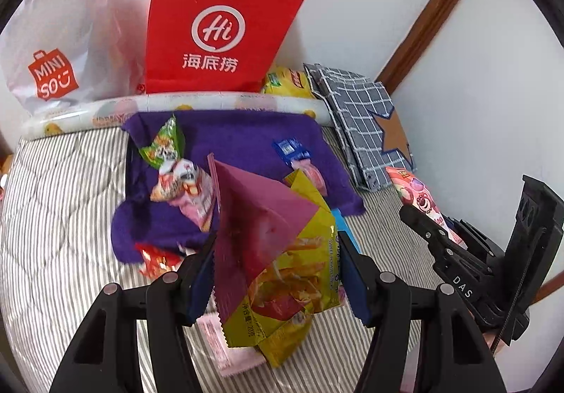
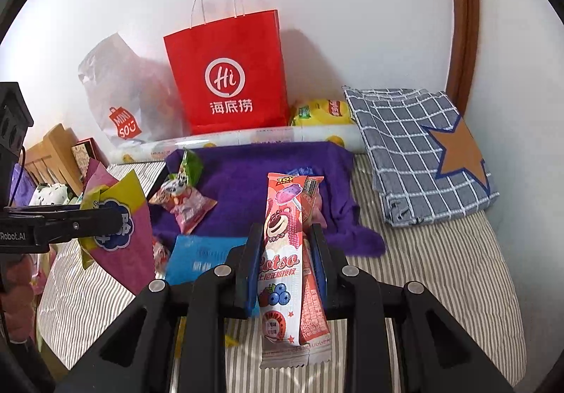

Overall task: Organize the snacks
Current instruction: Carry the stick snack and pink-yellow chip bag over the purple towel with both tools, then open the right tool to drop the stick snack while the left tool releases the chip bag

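Left gripper (image 1: 276, 273), black with blue pads: jaws clamped on a magenta-and-yellow crinkled foil snack bag (image 1: 278, 252), held up off the bed, its top corner pointing upward. Right gripper (image 2: 287, 269), same make: jaws pressed together on a tall pink Lotso-bear wafer packet (image 2: 287, 252), held upright, its crimped lower end hanging below the pads. Grey-and-white striped quilted bed cover (image 2: 440, 287): bears all loose stock. Crumpled purple fleece cloth (image 2: 253, 177): lies on the cover; on it a green-and-pink small snack pouch (image 2: 183, 192) and a blue sachet (image 1: 290, 149). Flat blue packet (image 2: 197, 255): lies at the cloth's near edge. Small red wrapper (image 1: 155, 259): beside the cloth's near left corner. Red paper carrier bag with white "Hi" logo (image 2: 229, 75): upright against the white wall. White plastic Miniso bag (image 1: 60, 50): left of it. Yellow packet (image 2: 320, 110): right of the red bag. Folded blue checked cloth with an orange star (image 2: 416, 146): far right.
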The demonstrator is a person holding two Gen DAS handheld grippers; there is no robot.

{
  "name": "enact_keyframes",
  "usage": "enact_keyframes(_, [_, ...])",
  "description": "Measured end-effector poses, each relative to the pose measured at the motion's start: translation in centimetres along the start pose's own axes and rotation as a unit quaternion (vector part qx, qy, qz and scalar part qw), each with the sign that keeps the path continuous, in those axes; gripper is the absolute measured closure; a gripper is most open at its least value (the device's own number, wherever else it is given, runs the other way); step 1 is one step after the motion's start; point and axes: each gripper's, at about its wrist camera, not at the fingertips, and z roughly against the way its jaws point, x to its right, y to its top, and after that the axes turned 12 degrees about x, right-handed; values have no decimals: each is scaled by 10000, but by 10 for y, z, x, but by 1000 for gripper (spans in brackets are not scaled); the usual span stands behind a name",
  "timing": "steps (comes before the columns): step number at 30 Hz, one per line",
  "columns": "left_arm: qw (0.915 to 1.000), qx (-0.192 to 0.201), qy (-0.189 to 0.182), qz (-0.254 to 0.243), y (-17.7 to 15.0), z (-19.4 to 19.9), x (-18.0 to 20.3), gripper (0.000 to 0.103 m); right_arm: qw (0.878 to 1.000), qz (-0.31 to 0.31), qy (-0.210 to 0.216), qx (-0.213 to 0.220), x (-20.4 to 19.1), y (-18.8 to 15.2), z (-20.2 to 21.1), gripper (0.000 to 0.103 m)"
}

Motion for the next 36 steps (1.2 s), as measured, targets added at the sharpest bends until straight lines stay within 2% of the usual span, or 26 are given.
enact_keyframes(11, [9996,185,218,-89,48,-32,-23,42,9999,-61,109,72,10,37,-55,77])
enact_keyframes(18, [9993,207,309,76,77,-57,-48,42,9996,-75,269,-47,10,48,-100,77])
enact_keyframes(27, [9993,34,219,311,97,-108,-67,42,9966,-43,567,-590,0,29,-161,77])
enact_keyframes(32, [9986,-226,423,202,96,-138,-72,42,9933,-161,724,-889,0,15,-181,77])
enact_keyframes(36, [9976,-425,494,218,92,-155,-78,42,9923,-107,683,-1031,-3,8,-190,77])
